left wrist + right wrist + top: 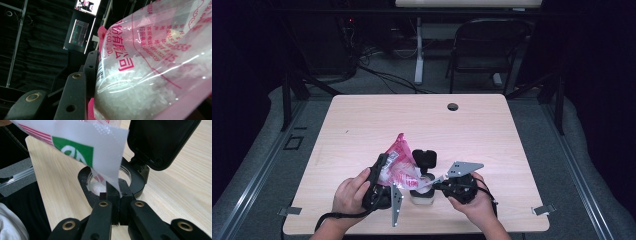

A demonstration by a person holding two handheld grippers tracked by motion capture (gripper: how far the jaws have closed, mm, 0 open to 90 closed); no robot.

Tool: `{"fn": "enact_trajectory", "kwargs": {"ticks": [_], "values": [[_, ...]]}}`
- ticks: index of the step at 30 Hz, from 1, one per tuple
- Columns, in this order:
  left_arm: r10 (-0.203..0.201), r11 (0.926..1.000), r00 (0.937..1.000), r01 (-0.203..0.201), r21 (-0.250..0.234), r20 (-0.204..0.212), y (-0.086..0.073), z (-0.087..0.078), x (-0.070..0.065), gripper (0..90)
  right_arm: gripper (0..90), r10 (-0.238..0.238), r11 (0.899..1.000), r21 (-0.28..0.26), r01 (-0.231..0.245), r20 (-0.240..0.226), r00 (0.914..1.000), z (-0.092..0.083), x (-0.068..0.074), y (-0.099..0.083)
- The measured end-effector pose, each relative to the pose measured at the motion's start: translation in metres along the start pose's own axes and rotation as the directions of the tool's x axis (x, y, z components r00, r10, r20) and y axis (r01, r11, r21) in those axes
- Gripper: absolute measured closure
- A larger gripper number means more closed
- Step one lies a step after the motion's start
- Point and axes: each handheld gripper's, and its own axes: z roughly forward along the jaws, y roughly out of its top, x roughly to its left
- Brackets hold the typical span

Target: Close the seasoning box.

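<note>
in the left gripper view the bag [155,65] runs off the top, right and bottom edges and hides one jaw of the left tongs [86,82]. in the right gripper view the bag covers part of the container [112,182], whose open lid [160,140] is cut off at the top.

My left tool [381,186] is black with brass-coloured rivets, and so is my right tool [117,195]. The clear plastic bag [155,62] between them carries pink edges and pink printed lettering, with white crystals showing through it. Its corner [100,152] is white with a green block and red stripes. The small container [110,185] has a black rim and black hinged lid [160,140], with white grains inside. My light wood-grain table [362,125] is pale beige.
</note>
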Motion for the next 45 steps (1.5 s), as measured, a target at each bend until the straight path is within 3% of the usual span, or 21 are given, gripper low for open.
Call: {"fn": "enact_trajectory", "kwargs": {"ticks": [16,22,31,45], "values": [[-0.040,0.9989,0.9983,0.039,0.025,0.041,-0.007,0.004,0.000,64.9,90.0,-0.005,1.000,-0.010,0.005,0.008,1.0000,-0.003,0.001,0.002],[-0.086,0.9961,0.9946,0.085,0.025,0.057,-0.011,0.006,0.000,65.3,90.0,-0.006,1.000,-0.022,0.006,0.001,1.0000,-0.005,0.002,0.004],[-0.122,0.9918,0.9897,0.119,0.045,0.074,-0.015,0.006,0.001,65.6,90.0,-0.009,0.999,-0.033,0.009,-0.011,0.9999,-0.004,0.003,0.008],[-0.122,0.9912,0.9889,0.116,0.063,0.086,-0.018,0.007,0.001,65.8,90.0,-0.013,0.999,-0.044,0.013,-0.009,0.9999,-0.004,0.003,0.011]]}}
